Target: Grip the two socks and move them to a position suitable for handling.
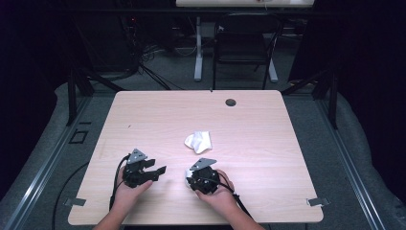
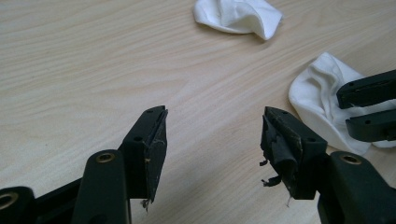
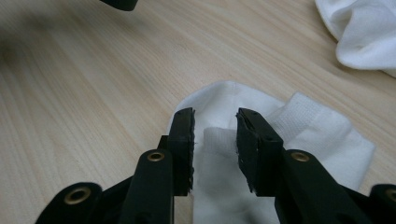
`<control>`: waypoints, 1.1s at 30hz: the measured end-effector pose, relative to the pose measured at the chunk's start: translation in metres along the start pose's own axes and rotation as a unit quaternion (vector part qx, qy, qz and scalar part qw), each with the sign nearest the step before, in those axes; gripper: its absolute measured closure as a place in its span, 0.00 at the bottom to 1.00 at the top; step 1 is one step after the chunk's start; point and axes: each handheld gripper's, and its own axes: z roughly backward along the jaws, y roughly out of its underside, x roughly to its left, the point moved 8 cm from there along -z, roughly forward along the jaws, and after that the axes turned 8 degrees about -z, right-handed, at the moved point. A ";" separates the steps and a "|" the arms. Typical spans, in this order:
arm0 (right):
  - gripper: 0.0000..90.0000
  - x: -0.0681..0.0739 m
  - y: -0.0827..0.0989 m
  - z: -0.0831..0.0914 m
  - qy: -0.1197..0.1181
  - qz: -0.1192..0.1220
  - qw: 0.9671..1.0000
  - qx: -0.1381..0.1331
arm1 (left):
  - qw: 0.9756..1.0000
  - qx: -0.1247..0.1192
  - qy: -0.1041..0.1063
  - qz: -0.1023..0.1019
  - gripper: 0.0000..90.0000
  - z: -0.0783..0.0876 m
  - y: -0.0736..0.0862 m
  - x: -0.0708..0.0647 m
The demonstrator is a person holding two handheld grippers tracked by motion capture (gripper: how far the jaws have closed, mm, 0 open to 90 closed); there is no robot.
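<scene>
Two white cloths lie on the light wooden table [image 1: 143,115]. One crumpled cloth [image 1: 198,141] [image 2: 238,16] [image 3: 364,32] rests near the table's middle. The other cloth [image 1: 187,174] [image 2: 317,93] [image 3: 299,126] lies flat under my right gripper [image 1: 190,176] [image 3: 215,135]. Its jaws stand slightly apart over a raised fold, and the pads do not press on it. My left gripper [image 1: 159,171] [image 2: 212,135] hovers over bare wood just left of that cloth, open wide with nothing between its jaws. In the left gripper view the right gripper [image 2: 369,109] lies across the near cloth.
A dark round grommet [image 1: 231,102] sits near the table's far edge. Beyond the table stand a black chair [image 1: 244,43] and a white desk leg [image 1: 198,52]. Cables trail from both grippers over the near edge.
</scene>
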 end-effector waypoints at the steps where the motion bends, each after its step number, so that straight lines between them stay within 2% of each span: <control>1: 0.75 0.000 0.001 -0.001 0.001 0.000 1.000 0.002 | 1.000 0.001 0.001 0.000 0.46 0.000 0.000 0.000; 7: 0.80 -0.001 0.002 -0.002 0.011 0.005 1.000 0.004 | 1.000 0.000 0.004 -0.003 0.46 -0.001 0.000 -0.001; 9: 0.84 -0.003 0.003 -0.003 0.018 0.011 1.000 -0.001 | 1.000 0.000 0.005 -0.003 0.46 -0.002 0.000 -0.002; 13: 0.91 -0.005 0.003 -0.002 0.017 0.007 1.000 -0.003 | 1.000 0.004 0.004 -0.005 0.46 -0.002 0.001 -0.003; 21: 0.95 -0.008 -0.005 0.008 -0.008 -0.038 0.999 -0.029 | 1.000 0.002 0.016 -0.008 0.48 -0.003 0.001 -0.008; 23: 0.95 -0.010 -0.007 0.013 -0.014 -0.043 0.998 -0.040 | 1.000 0.001 0.020 -0.011 0.49 -0.003 0.000 -0.011; 26: 0.95 -0.013 -0.010 0.020 -0.019 -0.054 0.997 -0.052 | 0.999 -0.004 0.038 -0.007 0.51 -0.004 -0.002 -0.018; 28: 0.95 -0.014 -0.011 0.022 -0.019 -0.054 0.997 -0.055 | 0.999 -0.005 0.041 -0.007 0.52 -0.005 -0.003 -0.020; 29: 0.95 -0.017 -0.013 0.027 -0.024 -0.059 0.996 -0.062 | 0.999 -0.001 0.043 -0.014 0.52 -0.007 -0.003 -0.025; 33: 0.95 -0.022 -0.015 0.037 -0.027 -0.062 0.995 -0.072 | 0.998 0.009 0.054 -0.010 0.54 -0.014 -0.004 -0.034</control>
